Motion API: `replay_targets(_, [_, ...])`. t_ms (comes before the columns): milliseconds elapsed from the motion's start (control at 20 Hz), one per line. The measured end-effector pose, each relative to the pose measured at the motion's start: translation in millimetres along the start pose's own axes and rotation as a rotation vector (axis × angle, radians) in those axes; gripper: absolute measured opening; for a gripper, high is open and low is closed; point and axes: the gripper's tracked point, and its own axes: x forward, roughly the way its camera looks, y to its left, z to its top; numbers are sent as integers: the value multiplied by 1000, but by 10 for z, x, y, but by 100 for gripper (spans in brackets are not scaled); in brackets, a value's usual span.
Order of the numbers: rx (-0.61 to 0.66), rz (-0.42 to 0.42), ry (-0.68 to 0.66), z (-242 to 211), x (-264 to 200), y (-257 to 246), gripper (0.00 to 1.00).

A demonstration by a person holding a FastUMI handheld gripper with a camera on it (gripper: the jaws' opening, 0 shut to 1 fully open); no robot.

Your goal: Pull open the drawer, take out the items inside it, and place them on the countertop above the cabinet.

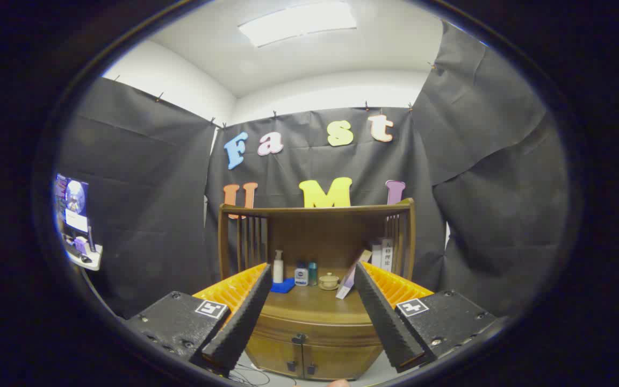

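The hand-held gripper (309,317) hangs in the air in front of a wooden cabinet (315,344), its two fingers (239,328) spread wide apart with nothing between them but open space. It is released and touches nothing.

The cabinet stands well beyond the fingertips, seen through the gap between them. Its drawer (315,329) is the curved band of wood just under the top, and it sits flush with the front, so it is closed; what lies inside cannot be seen. Below the drawer are two small doors (301,363) with dark handles near the middle seam.

The surface (309,303) above the drawer is the cabinet's top, ringed at the back and sides by a slatted wooden rail (315,210). Along its back stand a white pump bottle (278,267), with a blue pad (283,286) at its foot, then a small white jar (301,276) and a slim teal bottle (312,273) just beside each other. A little lidded tan pot (329,280) sits to the right of those. Further right a thin pale book or card (353,275) leans tilted, and some upright books (383,252) stand against the right rail.

Off to the left, apart from the cabinet, a small shelf (86,257) carries a lit screen (73,201). A bright ceiling light panel (299,22) glows overhead.
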Motion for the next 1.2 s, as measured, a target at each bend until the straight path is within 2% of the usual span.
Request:
replay_targets(450, [-28, -21, -13, 65, 9, 146, 99])
replay_targets(800, [23, -27, -5, -71, 80, 93, 99])
replay_targets(1200, [46, -31, 51, -684, 447, 108, 99])
